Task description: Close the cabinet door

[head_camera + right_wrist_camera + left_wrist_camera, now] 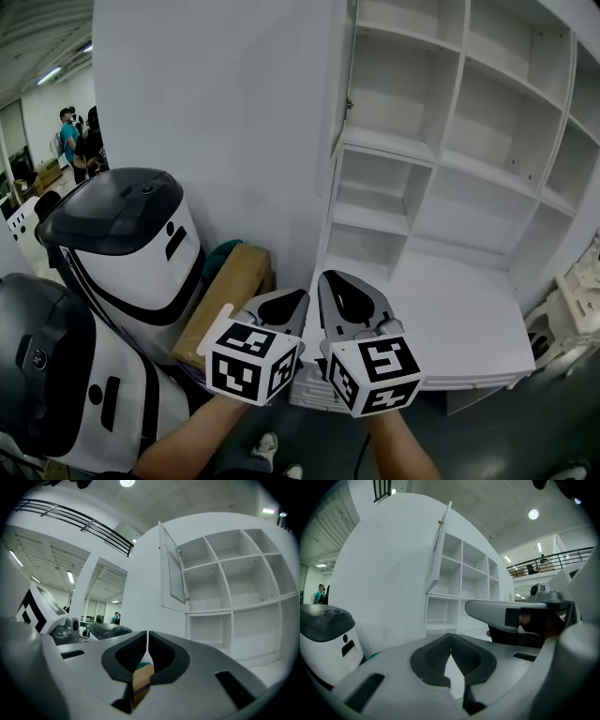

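Hovering side by side at the near edge of the head view, the left gripper (450, 637) and the right gripper (147, 633) both point toward the white cabinet (441, 155). The left gripper's jaws meet at their tips with nothing between them. The right gripper's jaws are likewise drawn together, with only a thin slit between the pads and nothing in it; the brown seen low in that slit is a cardboard box (230, 291) lying beyond.

The cabinet door (171, 569) stands open at the upper left of the cabinet, swung out from hinges on its right edge, well apart from both grippers. Its inner panel looks greyish, perhaps glazed, though the view is too warped to be sure. To the right of the door, open shelf compartments run in rows, and a low white ledge (459, 319) juts out beneath them.

On the left, two white-and-black machines (122, 253) stand near the cardboard box. People (70, 141) stand far off at the left.
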The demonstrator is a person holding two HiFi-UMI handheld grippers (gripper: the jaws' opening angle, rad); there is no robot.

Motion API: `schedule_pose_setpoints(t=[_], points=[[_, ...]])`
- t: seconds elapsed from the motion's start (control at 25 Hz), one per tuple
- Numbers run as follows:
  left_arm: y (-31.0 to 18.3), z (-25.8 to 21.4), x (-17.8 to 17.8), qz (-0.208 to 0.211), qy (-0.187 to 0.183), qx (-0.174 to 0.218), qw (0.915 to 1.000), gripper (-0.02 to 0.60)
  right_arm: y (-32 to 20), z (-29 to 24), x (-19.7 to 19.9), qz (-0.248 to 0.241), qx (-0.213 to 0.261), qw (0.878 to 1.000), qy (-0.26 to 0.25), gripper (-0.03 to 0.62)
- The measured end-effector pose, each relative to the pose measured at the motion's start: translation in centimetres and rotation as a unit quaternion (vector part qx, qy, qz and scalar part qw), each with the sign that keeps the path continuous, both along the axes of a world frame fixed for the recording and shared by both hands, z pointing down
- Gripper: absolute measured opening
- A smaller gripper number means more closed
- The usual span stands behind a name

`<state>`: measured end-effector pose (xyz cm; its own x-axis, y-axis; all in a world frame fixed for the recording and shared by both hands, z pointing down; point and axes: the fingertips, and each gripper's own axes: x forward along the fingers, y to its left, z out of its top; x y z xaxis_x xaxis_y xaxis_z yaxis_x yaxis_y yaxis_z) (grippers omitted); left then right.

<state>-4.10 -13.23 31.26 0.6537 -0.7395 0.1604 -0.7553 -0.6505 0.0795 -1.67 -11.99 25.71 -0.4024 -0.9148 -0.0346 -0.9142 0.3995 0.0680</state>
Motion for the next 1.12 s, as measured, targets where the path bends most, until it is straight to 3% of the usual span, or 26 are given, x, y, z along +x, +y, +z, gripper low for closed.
schedule_pose_setpoints(t=[0.88, 1.04, 1.12], points=[[-9.7, -4.3, 0.3, 0.08, 0.035, 0.03, 0.9957, 0.011, -8.1, -8.3, -0.8, 0.085, 0.067, 0.994, 0.024, 0.024], [-10.8, -4.5, 0.4, 0.094, 0.038, 0.03, 0.9943, 0.011, -9.0, -9.0, -1.0, 0.092, 0.067, 0.993, 0.025, 0.087], [-11.3, -4.5, 0.5, 0.1, 0.039, 0.029, 0.9938, 0.011, -9.5, -9.2, -1.0, 0.1, 0.067, 0.992, 0.025, 0.089]])
